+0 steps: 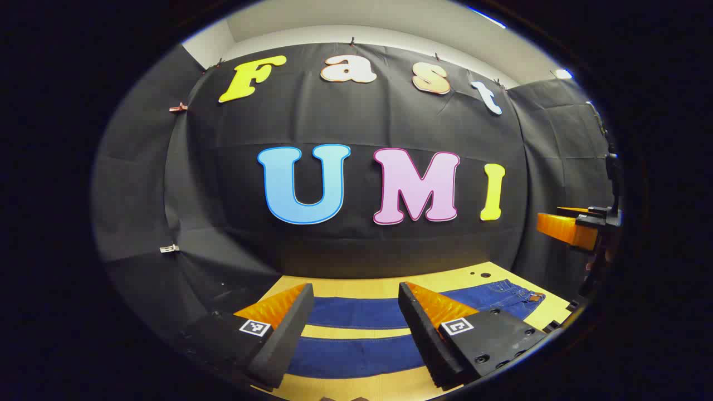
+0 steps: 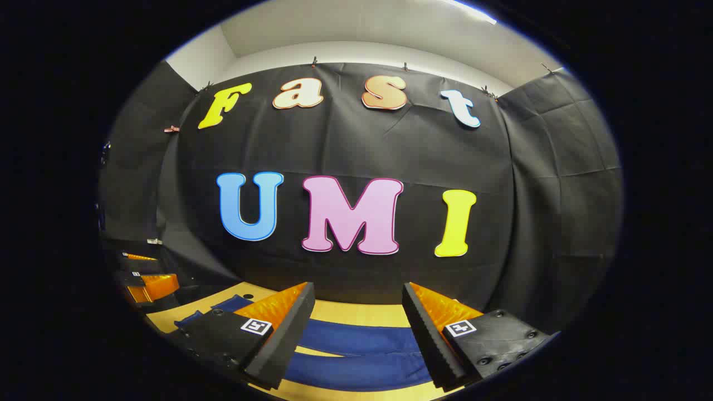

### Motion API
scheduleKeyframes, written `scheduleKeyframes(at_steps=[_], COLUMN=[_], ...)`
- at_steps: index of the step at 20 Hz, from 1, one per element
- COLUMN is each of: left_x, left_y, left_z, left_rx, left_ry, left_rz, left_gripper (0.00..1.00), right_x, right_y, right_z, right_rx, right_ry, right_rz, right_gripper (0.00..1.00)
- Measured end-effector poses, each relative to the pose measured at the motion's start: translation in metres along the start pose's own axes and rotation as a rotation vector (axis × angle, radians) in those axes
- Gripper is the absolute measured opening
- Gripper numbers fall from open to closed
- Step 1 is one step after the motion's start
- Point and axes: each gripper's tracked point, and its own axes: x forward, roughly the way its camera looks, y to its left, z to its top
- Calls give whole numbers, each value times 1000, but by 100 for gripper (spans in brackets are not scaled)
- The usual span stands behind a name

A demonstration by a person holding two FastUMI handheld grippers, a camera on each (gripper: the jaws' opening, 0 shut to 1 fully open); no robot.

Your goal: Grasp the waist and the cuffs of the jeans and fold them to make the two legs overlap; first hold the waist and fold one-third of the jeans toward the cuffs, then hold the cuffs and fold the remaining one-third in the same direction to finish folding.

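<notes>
- The left tongs (image 1: 355,295) hang level above the tabletop (image 1: 356,287), pointing straight at the black cloth wall (image 1: 356,122); their two foam-lined fingers (image 1: 287,328) stand wide apart with nothing between them.
- The right tongs (image 2: 356,295) hold the same pose, level and aimed at the wall, fingers (image 2: 284,334) spread apart and gripping nothing.
- The jeans (image 1: 362,312) lie flat on the tabletop, below and just ahead of both pairs of tongs, with neither pair touching them.
- In the left gripper view, the two legs of the jeans run side by side as blue bands across the gap between the fingers, a strip of bare tabletop showing between them.
- The waist (image 1: 515,295) of the jeans, with its stitched pocket and button, lies off to the right of the left tongs, near the tabletop's far right corner.
- In the right gripper view, the jeans (image 2: 362,342) pass under the open fingers, and more blue cloth shows to the left of the left finger.
- From the left gripper view, the right tongs (image 1: 576,225) show at the right edge, raised well above the waist of the jeans.
- From the right gripper view, the left tongs (image 2: 147,275) show at the left edge, above the far-left end of the jeans.
</notes>
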Motion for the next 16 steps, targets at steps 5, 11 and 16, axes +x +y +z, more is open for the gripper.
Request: scheduleKeyframes(at_steps=[5, 11, 16], left_x=[-55, -75, -69], left_y=[31, 56, 68], left_z=[1, -12, -16], left_rx=[-36, -41, -23], left_ry=[-39, -17, -31], left_rz=[40, 56, 68], left_gripper=[95, 96, 97], right_x=[-31, -52, -37], right_y=[30, 44, 53], right_z=[9, 2, -10], right_rx=[-18, -14, -5], right_ry=[-12, 0, 24], right_rz=[10, 5, 28], right_gripper=[97, 94, 96])
